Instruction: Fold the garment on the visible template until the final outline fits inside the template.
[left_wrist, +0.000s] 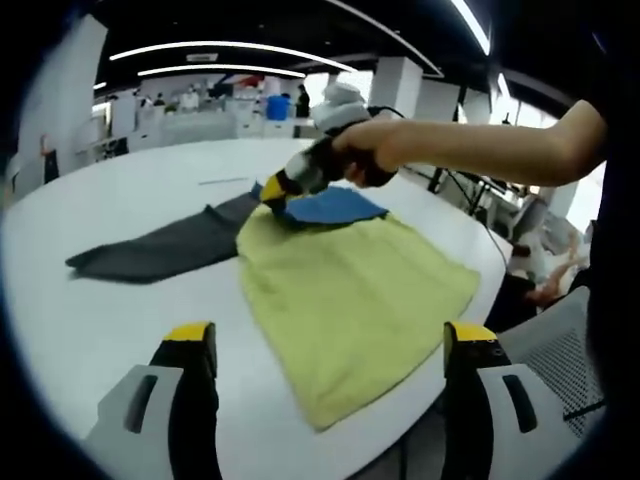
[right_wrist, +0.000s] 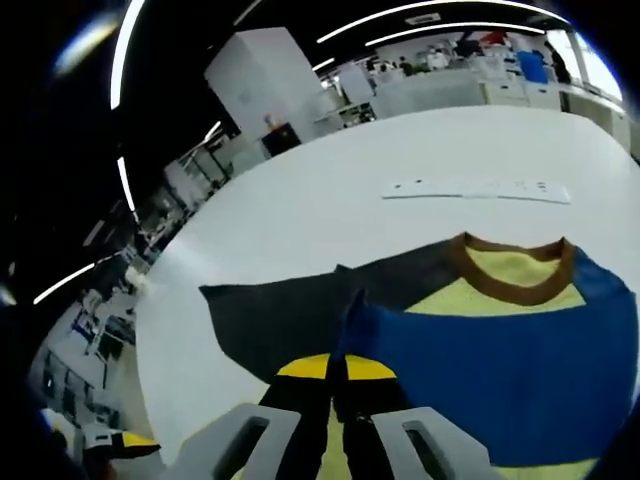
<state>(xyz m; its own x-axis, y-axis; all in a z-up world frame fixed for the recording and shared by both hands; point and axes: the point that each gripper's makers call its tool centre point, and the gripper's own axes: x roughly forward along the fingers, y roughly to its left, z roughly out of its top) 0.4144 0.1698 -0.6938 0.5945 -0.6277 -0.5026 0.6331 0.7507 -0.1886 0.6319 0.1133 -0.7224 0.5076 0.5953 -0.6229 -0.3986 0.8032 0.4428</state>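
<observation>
garment (left_wrist: 350, 290) (sleeve (left_wrist: 160, 250) leftward) pinched

left claw (left_wrist: 330, 345): grey bodies, black jaws, yellow tips | right claw (right_wrist: 338, 385): same grey, black and yellow build | person's arm (left_wrist: 480, 150): bare, no sleeve visible

right tool (right_wrist: 337, 385) pinching blue garment (right_wrist: 500, 370) fold on table (right_wrist: 330, 210).

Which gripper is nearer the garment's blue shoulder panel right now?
Right. The right gripper is closed on the blue panel by the grey sleeve; the left gripper hangs open, back over the yellow hem.
</observation>
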